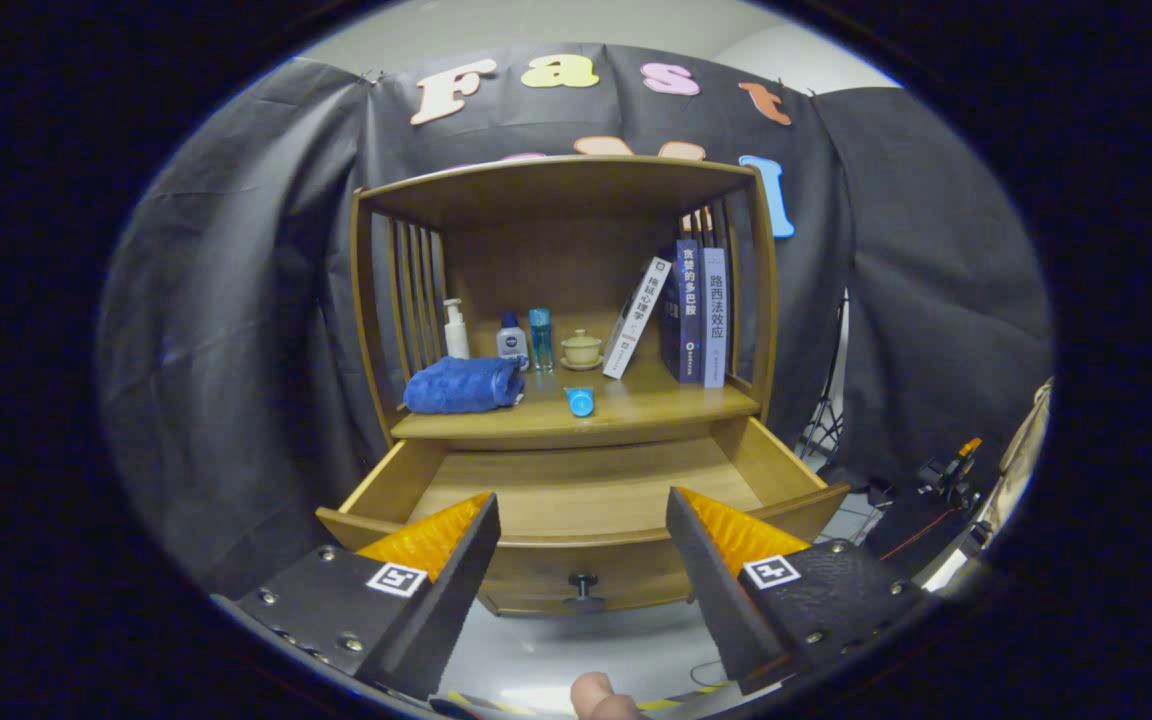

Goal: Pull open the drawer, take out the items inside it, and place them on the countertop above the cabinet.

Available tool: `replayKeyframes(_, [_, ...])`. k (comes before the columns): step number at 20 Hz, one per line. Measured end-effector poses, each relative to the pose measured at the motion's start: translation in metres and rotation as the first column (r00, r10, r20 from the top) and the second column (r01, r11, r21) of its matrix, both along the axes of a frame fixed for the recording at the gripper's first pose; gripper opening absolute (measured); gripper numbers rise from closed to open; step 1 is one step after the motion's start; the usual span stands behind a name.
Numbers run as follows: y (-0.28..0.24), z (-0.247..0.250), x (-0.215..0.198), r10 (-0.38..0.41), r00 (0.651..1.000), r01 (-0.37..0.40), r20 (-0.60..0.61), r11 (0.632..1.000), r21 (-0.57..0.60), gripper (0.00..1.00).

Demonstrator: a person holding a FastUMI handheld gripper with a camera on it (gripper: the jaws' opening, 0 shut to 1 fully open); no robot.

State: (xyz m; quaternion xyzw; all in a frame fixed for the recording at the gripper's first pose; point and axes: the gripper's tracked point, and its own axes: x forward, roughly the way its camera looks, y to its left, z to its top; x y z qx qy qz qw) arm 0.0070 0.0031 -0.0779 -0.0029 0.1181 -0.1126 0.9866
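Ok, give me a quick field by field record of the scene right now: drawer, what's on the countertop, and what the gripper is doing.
drawer: pulled open, visible floor bare
drawer knob: front centre, between the fingers
countertop: wooden surface above the drawer
on countertop, left: blue towel, pump bottle
on countertop, middle: two small bottles, lidded cup on saucer, small blue item near the front edge
on countertop, right: books, one leaning
hand-held gripper: open, holding nothing, in front of the drawer
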Motion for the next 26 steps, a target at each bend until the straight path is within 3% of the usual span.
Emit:
replayKeyframes(11, [0.01, -0.072, -0.011, 0.026, 0.989, -0.028, 0.142, 1.0, 0.013, 0.99])
replayKeyframes(14, [0.002, -0.101, -0.004, -0.008, 0.993, 0.007, 0.119, 1.0, 0.008, 0.99])
replayKeyframes(17, [0.015, -0.125, 0.003, 0.009, 0.997, -0.013, 0.082, 0.999, 0.052, 0.99])
replayKeyframes(26, [0.005, -0.144, 0.029, 0.0, 0.998, 0.003, 0.062, 0.999, -0.048, 0.99])
